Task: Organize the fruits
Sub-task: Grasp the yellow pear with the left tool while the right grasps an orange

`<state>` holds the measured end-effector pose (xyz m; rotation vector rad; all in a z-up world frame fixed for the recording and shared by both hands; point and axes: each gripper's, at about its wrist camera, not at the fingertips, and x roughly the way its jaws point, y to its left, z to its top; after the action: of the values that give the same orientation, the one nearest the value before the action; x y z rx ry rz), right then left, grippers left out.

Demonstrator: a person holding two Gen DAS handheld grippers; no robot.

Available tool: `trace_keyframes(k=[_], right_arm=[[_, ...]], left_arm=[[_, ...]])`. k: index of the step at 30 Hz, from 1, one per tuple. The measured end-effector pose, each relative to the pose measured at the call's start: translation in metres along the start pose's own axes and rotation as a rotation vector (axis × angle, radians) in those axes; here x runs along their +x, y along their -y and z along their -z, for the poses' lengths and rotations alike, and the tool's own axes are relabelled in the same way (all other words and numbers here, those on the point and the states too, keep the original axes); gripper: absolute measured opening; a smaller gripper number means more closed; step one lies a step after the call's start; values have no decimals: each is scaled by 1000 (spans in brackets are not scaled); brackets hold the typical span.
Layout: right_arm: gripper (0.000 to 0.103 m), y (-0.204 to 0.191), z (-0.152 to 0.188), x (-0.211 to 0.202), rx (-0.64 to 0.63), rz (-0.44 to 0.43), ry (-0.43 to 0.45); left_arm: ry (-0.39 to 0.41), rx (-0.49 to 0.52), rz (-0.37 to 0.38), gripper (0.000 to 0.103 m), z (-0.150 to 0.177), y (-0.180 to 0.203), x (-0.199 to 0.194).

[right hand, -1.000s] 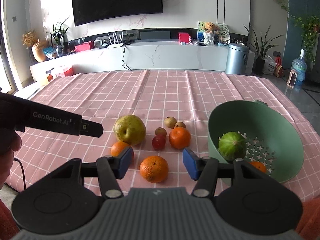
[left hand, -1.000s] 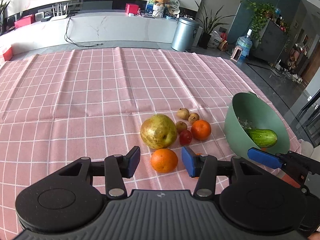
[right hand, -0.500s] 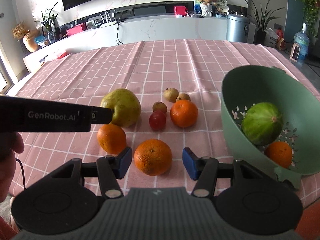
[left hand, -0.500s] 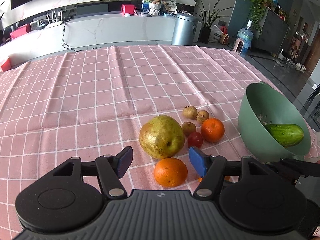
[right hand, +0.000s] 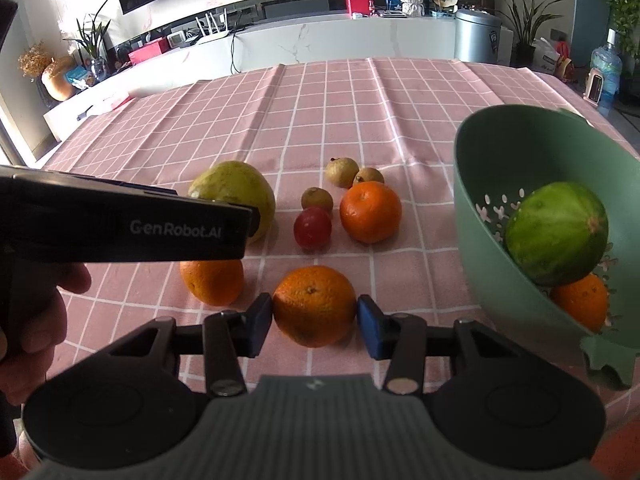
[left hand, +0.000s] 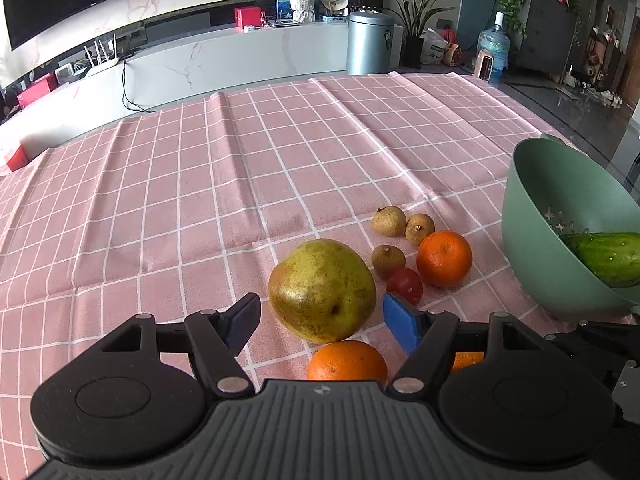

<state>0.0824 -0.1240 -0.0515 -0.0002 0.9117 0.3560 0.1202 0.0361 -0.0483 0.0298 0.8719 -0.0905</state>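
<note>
Fruits lie on a pink checked tablecloth [left hand: 240,184]. My left gripper [left hand: 320,318] is open around a large yellow-green pear [left hand: 322,290], with an orange [left hand: 347,361] just under it. My right gripper [right hand: 315,319] is open, its pads at both sides of another orange [right hand: 314,305]; I cannot tell if they touch it. A third orange [right hand: 370,212], a red fruit [right hand: 312,227] and three small brown fruits [right hand: 342,172] lie behind. A green colander bowl [right hand: 472,184] at the right holds a green melon [right hand: 557,233] and an orange [right hand: 580,301].
The left gripper's body [right hand: 120,224] crosses the right wrist view above an orange [right hand: 212,280]. The table's right edge is just past the bowl [left hand: 532,216]. A white cabinet [left hand: 240,60] and a metal bin [left hand: 370,42] stand beyond the table.
Both grippers moved forward and down. The left one went from around an orange to around the pear. The right one closed in on its orange.
</note>
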Motion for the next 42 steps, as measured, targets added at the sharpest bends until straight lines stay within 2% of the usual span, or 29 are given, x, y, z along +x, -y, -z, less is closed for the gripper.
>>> trace_keyframes(k=[9, 15, 17, 29, 37, 42], right_arm=[[44, 7, -2, 1, 50, 45, 8], [44, 9, -1, 4, 64, 24, -7], [44, 8, 0, 4, 59, 25, -6], [43, 8, 0, 0, 65, 13, 2], [43, 5, 2, -17, 33, -13, 43], [42, 5, 3, -31, 14, -38, 58]], left_arm=[[-30, -30, -17, 82, -4, 0, 12], [-32, -35, -20, 80, -6, 2, 16], [-29, -36, -16, 75, -6, 3, 16], [-3, -55, -34, 73, -2, -1, 11], [41, -147, -36, 73, -2, -15, -5], [60, -215, -3, 73, -3, -24, -19]])
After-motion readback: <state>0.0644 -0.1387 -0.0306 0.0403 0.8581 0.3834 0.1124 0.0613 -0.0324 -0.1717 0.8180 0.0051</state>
